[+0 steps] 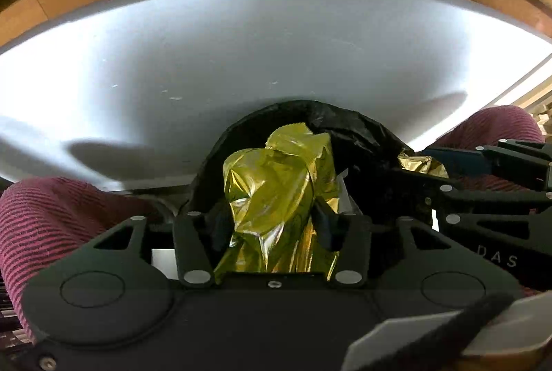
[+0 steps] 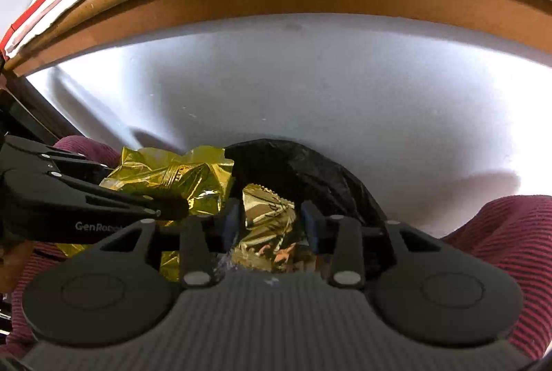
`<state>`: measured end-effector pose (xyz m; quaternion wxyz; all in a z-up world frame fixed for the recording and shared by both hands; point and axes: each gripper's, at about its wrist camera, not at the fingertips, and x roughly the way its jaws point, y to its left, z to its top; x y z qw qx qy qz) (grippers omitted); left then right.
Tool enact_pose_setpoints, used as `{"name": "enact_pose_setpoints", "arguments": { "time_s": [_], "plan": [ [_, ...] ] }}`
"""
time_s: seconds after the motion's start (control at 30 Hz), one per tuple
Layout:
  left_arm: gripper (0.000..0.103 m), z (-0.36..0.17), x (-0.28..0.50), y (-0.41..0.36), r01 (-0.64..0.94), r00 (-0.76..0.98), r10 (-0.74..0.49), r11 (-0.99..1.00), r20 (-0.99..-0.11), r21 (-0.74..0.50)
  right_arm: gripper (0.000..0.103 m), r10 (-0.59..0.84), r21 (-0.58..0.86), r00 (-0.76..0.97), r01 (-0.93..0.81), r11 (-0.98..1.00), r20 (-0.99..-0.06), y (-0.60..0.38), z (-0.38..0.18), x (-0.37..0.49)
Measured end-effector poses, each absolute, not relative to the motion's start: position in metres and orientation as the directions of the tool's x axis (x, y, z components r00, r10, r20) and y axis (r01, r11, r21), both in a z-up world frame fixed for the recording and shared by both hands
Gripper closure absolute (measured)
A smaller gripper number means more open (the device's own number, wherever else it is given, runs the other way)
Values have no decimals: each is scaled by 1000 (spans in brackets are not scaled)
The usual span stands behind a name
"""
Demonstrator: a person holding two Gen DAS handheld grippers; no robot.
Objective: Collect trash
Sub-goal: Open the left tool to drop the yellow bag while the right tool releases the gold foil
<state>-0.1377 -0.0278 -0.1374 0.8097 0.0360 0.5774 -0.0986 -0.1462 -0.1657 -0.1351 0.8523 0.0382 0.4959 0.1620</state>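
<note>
Crumpling upward between the fingers of the left tongs (image 1: 272, 216), a yellow-gold foil wrapper (image 1: 272, 184) sits at the mouth of a black trash bag (image 1: 345, 126). Whether the pads still press on it I cannot tell. A second gold wrapper (image 2: 265, 209) lies inside the bag between the fingers of the right tongs (image 2: 272, 219), which stand apart without pressing it. The bag rests between a person's knees in maroon ribbed trousers (image 1: 45, 216), at the near edge of the white desk (image 1: 241, 60).
</note>
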Motion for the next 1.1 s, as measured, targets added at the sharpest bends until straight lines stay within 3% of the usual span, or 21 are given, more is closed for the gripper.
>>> {"name": "enact_pose_setpoints", "arguments": {
  "time_s": [0.6, 1.1],
  "plan": [
    [30, -135, -129, -26, 181, 283, -73, 983, -956, -21, 22, 293, 218, 443, -214, 952, -847, -171, -132, -142],
    [27, -145, -118, -22, 142, 225, -76, 989, -971, -45, 14, 298, 236, 397, -197, 952, -868, -175, -141, -130]
  ]
}}
